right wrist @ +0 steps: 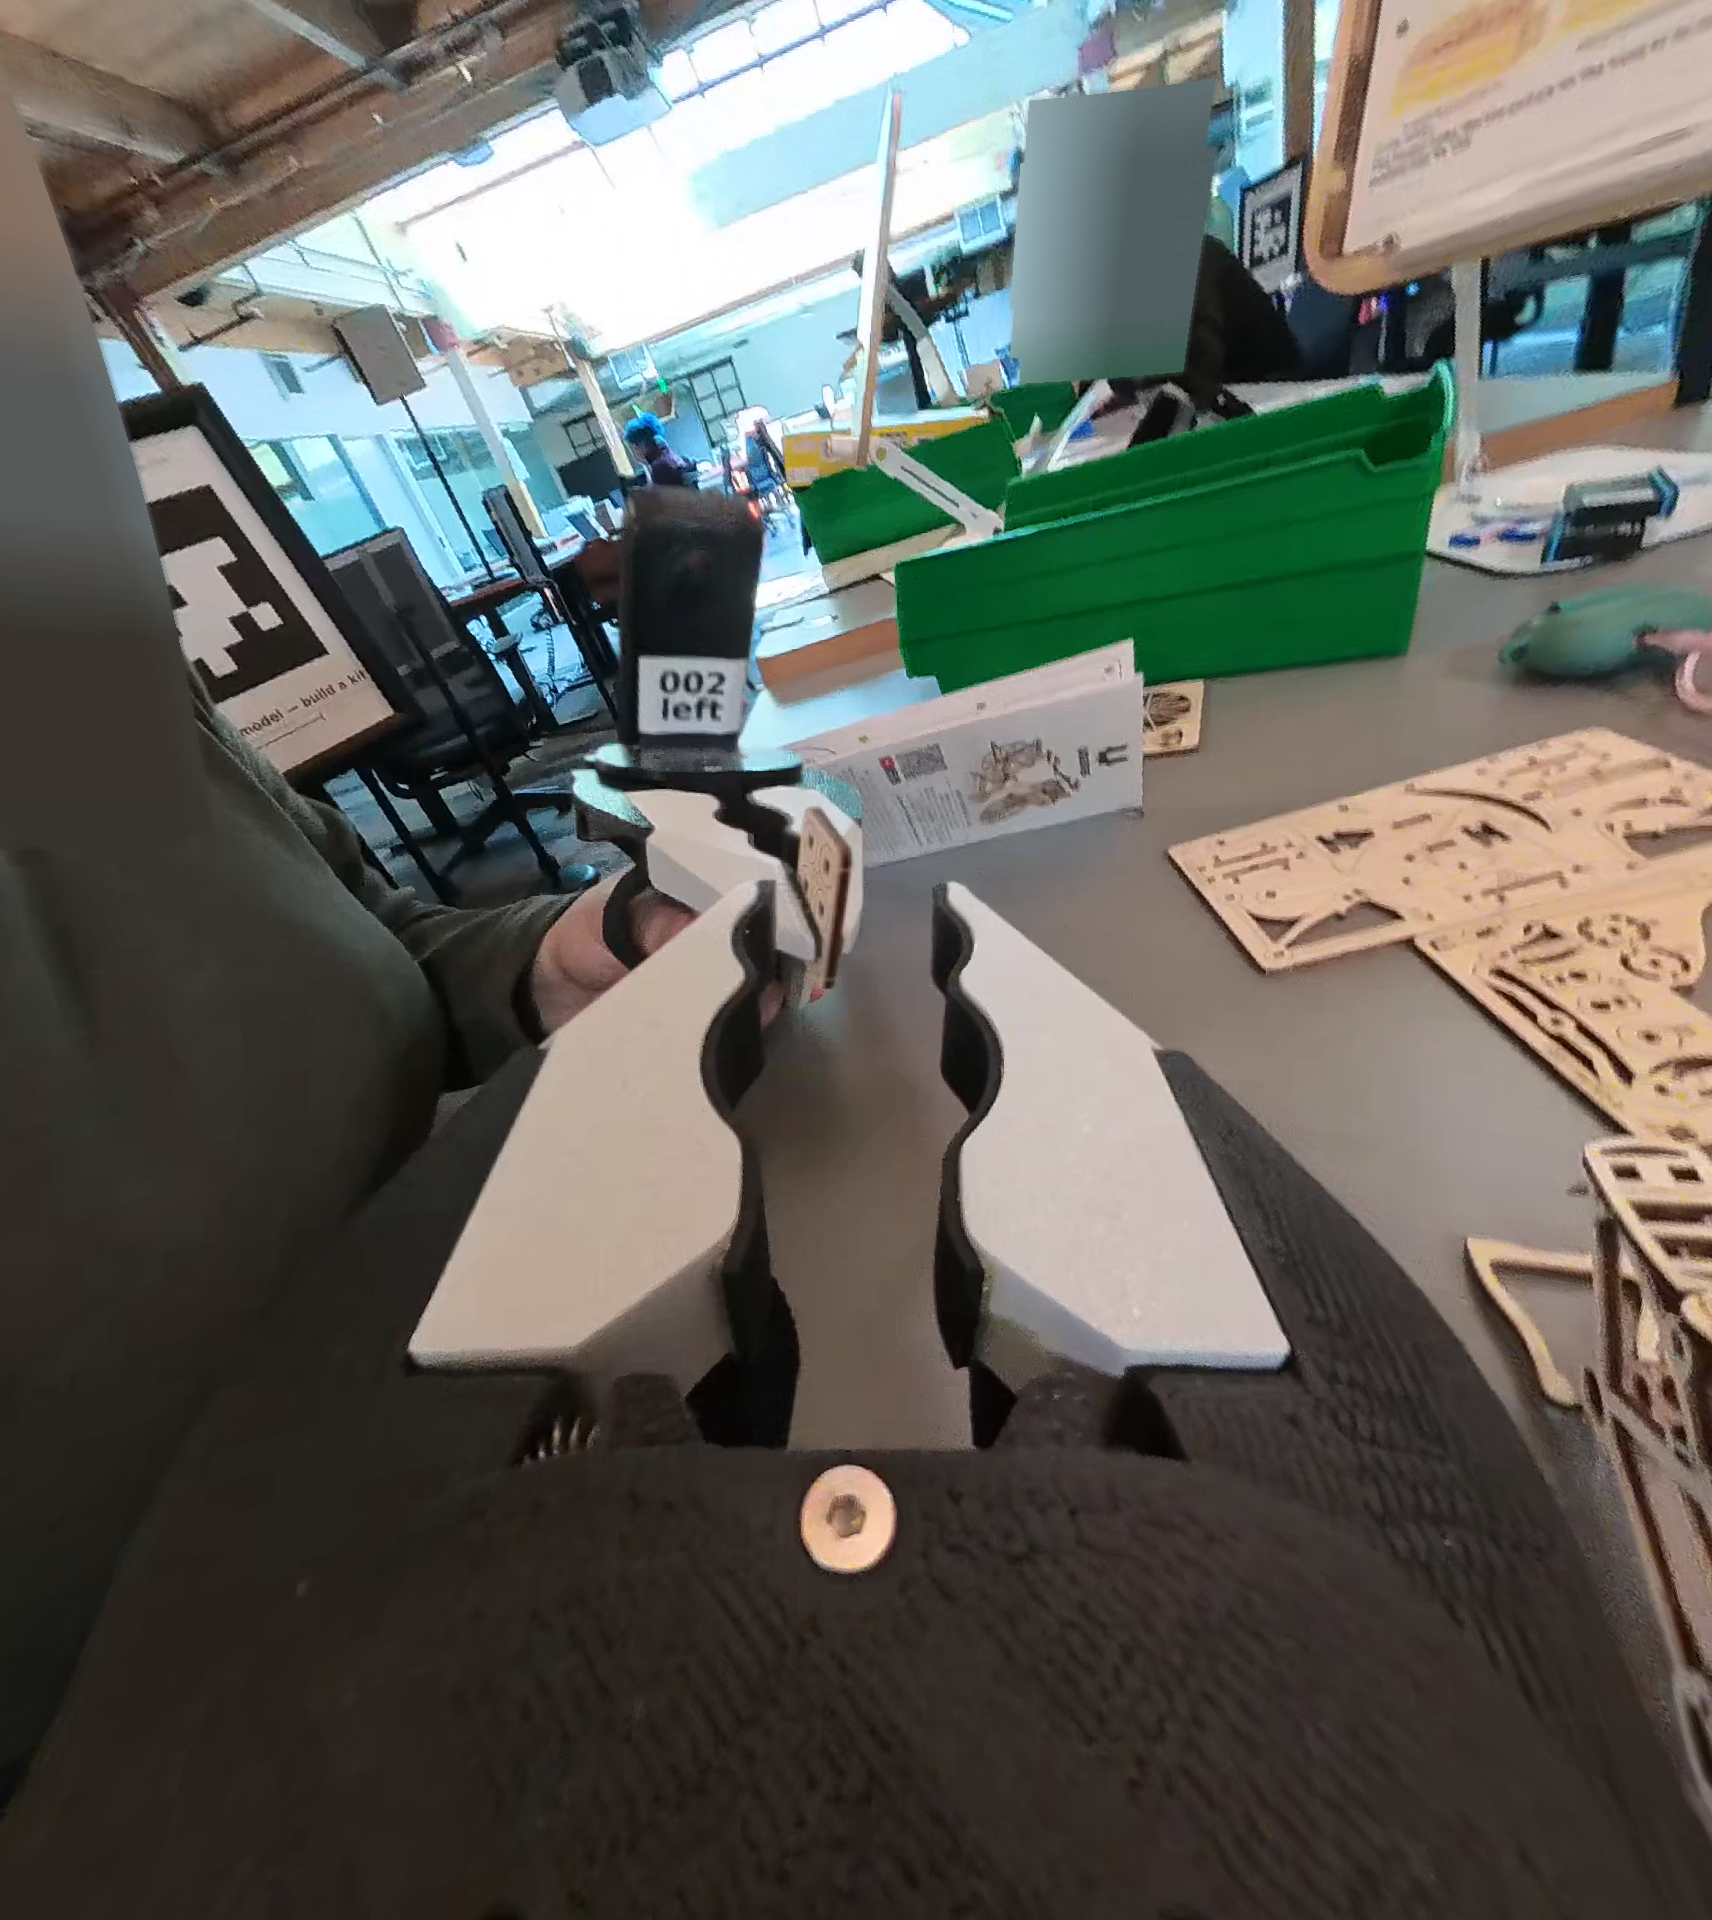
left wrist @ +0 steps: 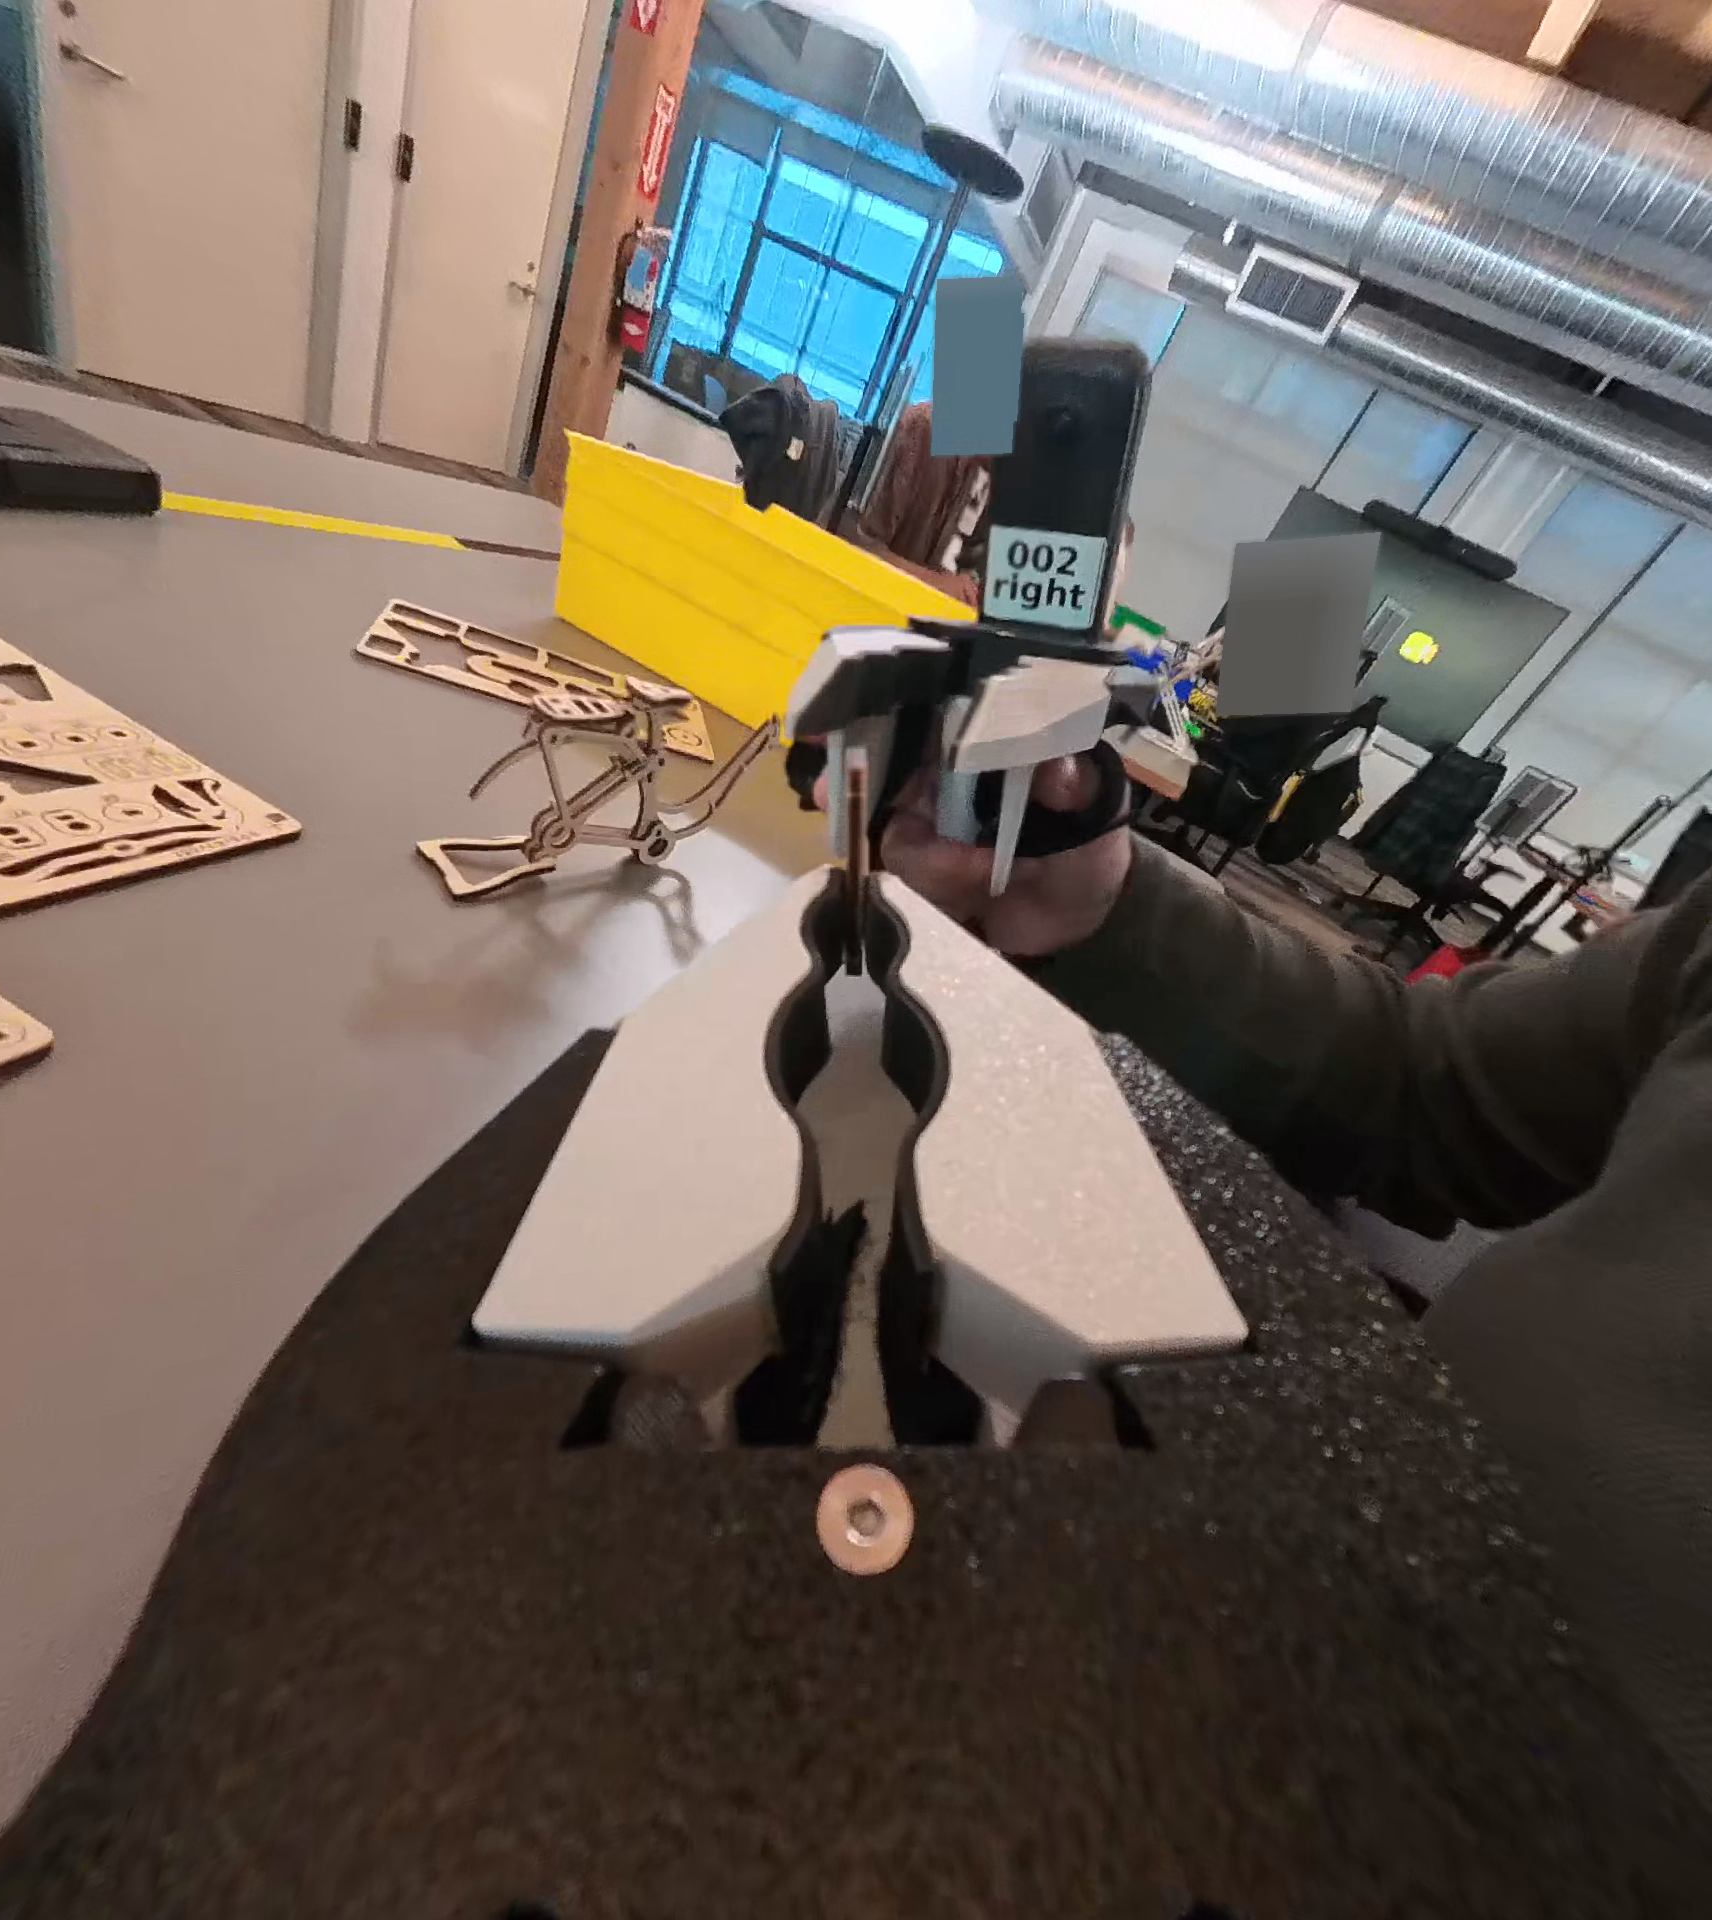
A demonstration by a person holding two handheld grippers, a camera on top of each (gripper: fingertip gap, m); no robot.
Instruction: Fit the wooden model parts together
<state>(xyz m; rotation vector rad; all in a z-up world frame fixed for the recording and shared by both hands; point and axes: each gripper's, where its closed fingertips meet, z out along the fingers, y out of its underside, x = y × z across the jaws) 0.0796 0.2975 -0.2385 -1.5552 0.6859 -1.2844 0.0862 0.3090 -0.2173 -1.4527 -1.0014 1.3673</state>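
My left gripper [left wrist: 852, 899] is shut on a small flat wooden piece [left wrist: 855, 821], seen edge-on and sticking up past the fingertips. In the right wrist view that piece [right wrist: 824, 878] shows its perforated face, held in the left gripper [right wrist: 816, 914] just beyond my right gripper's left fingertip. My right gripper [right wrist: 847, 914] is open and empty, close to the piece; it also shows in the left wrist view [left wrist: 935, 727] right behind the piece. A partly built wooden model [left wrist: 571, 790] stands on the grey table [left wrist: 260, 1091], and shows at the lower right in the right wrist view [right wrist: 1704, 1434].
Laser-cut wooden sheets lie at the left [left wrist: 52, 790] and by a yellow bin [left wrist: 706, 582]; more sheets [right wrist: 1506, 894] lie to the right. Green bins [right wrist: 1174, 561], a folded instruction booklet [right wrist: 987, 758], and a teal object [right wrist: 1600, 634] with pink cord sit farther back. My left and right fingertips are right by each other.
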